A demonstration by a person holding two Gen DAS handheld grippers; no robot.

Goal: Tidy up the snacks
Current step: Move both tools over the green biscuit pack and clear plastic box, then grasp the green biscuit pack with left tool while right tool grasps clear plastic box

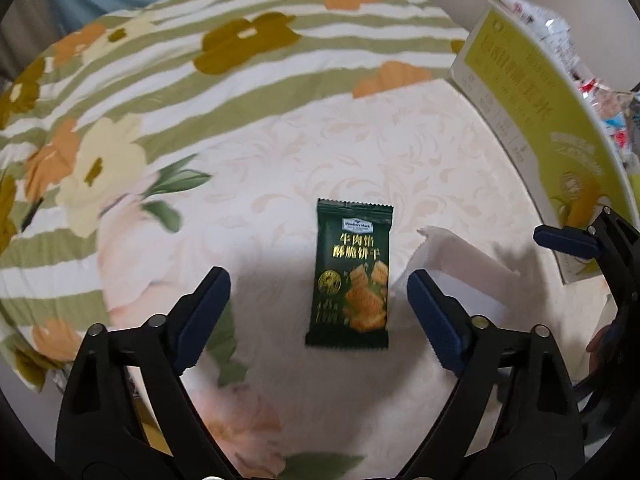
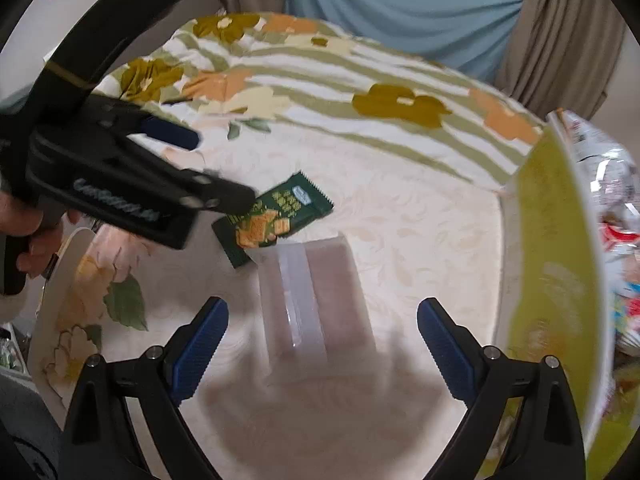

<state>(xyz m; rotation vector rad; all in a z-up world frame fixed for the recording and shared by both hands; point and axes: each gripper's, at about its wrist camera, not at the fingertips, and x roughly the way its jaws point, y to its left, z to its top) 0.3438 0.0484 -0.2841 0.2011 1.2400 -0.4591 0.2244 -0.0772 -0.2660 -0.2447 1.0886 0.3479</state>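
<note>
A dark green snack packet (image 1: pixel 351 276) lies flat on the cream bed cover, between the open fingers of my left gripper (image 1: pixel 319 320), which hovers just above it. A pale, whitish packet (image 1: pixel 448 272) lies beside it to the right. In the right wrist view the green packet (image 2: pixel 276 216) is partly hidden by the left gripper's black body (image 2: pixel 120 184), and the pale packet (image 2: pixel 312 304) lies between and ahead of my right gripper (image 2: pixel 322 348), which is open and empty. A yellow-green box (image 2: pixel 560 260) holding several snack bags stands at the right.
The box (image 1: pixel 532 120) stands on the bed's right side with wrapped snacks (image 1: pixel 600 92) inside. A floral quilt (image 1: pixel 160 80) with green stripes covers the far and left parts of the bed. Curtains (image 2: pixel 400 4) hang behind. The bed's edge drops off at the left.
</note>
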